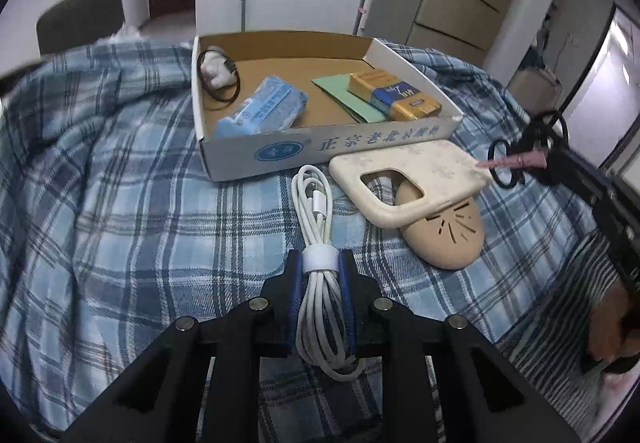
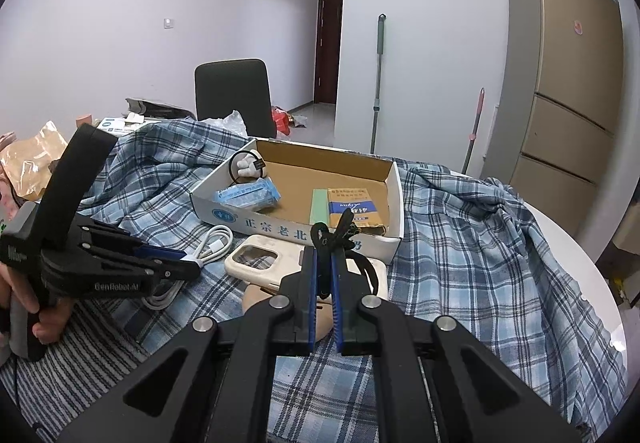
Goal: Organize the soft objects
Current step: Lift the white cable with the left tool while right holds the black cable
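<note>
My left tongs [image 1: 322, 275] gripped the cable [image 1: 316, 203] at its band, long way pointing at the box [image 1: 328, 147] just ahead. Right tongs [image 2: 325, 263] pinched a black hair tie [image 2: 334, 235], nearer the box.

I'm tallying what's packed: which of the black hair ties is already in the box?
The hair tie looped around the white plush toy in the cardboard box's far left corner. The other hair ties are pinched in the right gripper.
</note>
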The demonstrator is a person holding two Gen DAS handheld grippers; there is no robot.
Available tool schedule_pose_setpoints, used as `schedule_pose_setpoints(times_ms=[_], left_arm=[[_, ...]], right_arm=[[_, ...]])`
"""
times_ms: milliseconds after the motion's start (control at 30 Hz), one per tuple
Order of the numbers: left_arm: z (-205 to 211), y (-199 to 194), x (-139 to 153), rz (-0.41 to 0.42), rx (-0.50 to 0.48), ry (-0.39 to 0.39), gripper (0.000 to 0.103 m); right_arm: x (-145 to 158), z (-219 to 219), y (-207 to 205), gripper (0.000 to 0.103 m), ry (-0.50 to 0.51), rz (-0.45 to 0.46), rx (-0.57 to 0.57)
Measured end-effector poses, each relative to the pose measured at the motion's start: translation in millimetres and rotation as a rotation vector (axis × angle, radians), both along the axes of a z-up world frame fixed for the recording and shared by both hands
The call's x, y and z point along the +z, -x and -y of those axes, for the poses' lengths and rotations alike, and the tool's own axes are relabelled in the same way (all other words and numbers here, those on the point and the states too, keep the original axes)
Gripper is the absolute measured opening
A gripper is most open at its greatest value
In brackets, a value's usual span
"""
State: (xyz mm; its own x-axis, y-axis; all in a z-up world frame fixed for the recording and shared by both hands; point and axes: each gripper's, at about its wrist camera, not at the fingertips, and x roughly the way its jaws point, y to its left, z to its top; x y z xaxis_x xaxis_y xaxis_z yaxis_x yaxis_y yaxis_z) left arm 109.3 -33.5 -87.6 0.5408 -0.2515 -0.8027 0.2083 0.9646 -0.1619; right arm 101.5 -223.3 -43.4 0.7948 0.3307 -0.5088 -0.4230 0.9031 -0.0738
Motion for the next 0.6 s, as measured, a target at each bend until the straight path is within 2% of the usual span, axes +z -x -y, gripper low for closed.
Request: schedule_pose_setpoints(times_ms=[133,267,367,467,600], left_arm=[[-17,-8,-3,-0.040,0.068,0.071,0.019],[-40,-15,-6,-0.080,0.129,0.180,0.019],[-42,-11,-1,-0.052,0.126,0.198,0.019],[-40,0,15,0.064,0.104,0.196,0.019],[-27,28,49,0.320,0.062,0.128,0.019]], right_arm=[[0,-1,1,0.006,0.004,-0.002,0.000],[0,0,1,0.006,0.002,-0.003,-0.003],[0,0,1,0.006,0.000,0.003,-0.005],[2,1,4,0.006,-0.005,0.015,-0.006],[3,2,6,0.006,-0.009,0.031,-0.003]])
